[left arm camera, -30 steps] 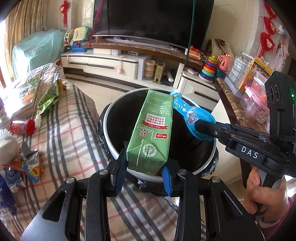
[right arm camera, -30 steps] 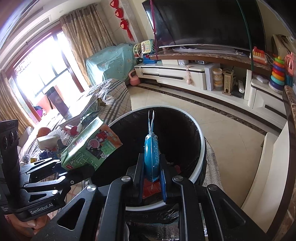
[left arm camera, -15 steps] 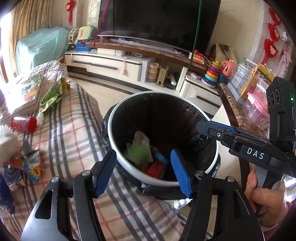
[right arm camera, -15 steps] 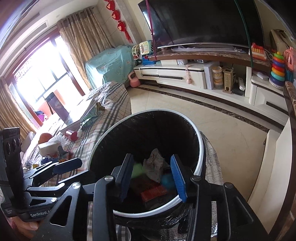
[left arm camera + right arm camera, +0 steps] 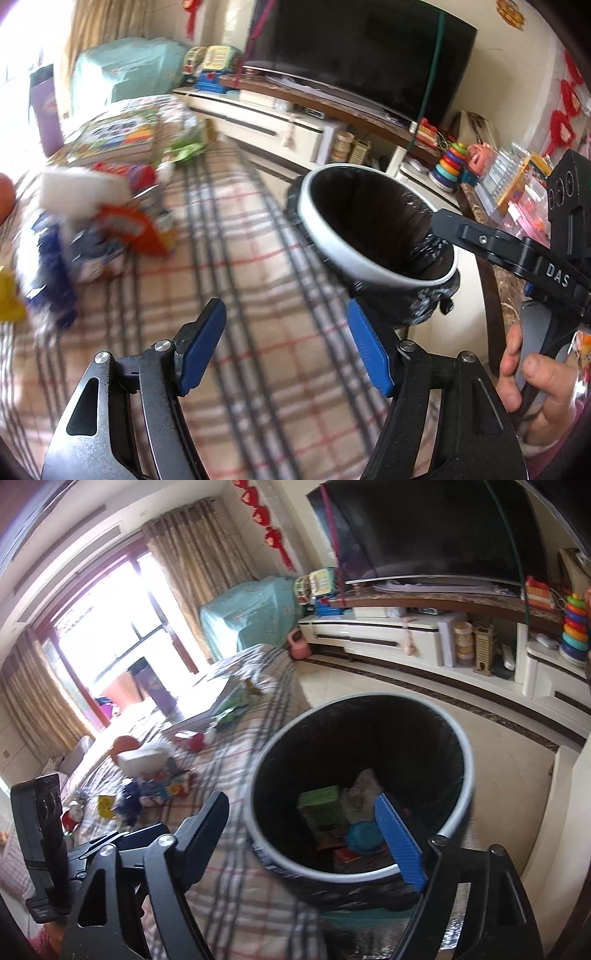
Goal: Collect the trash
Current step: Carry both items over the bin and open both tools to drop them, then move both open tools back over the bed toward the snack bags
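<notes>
A round bin (image 5: pixel 466 760) with a white rim and black liner stands beside the plaid-covered table. Inside it lie a green carton (image 5: pixel 320 808), a blue wrapper (image 5: pixel 364 836) and crumpled paper. My right gripper (image 5: pixel 306 834) hovers over the bin's near rim, its jaws opening, nothing between them. My left gripper (image 5: pixel 286 343) has its jaws opening and empty, above the plaid cloth (image 5: pixel 236 266) left of the bin (image 5: pixel 321 229). More litter, blurred, lies on the cloth: an orange snack packet (image 5: pixel 129 229), blue wrappers (image 5: pixel 55 258) and a green packet (image 5: pixel 186 147).
A TV (image 5: pixel 354 59) on a long white cabinet (image 5: pixel 258 122) fills the back. Toys and stacking rings (image 5: pixel 448 166) sit at the right by a marble counter edge. A hand (image 5: pixel 532 391) holds the right gripper's handle. A book (image 5: pixel 114 133) lies on the far cloth.
Both grippers let go: the green carton and the blue wrapper dropped into the bin. The left gripper then swung left over the plaid cloth; the right one drew back slightly and opened wide.
</notes>
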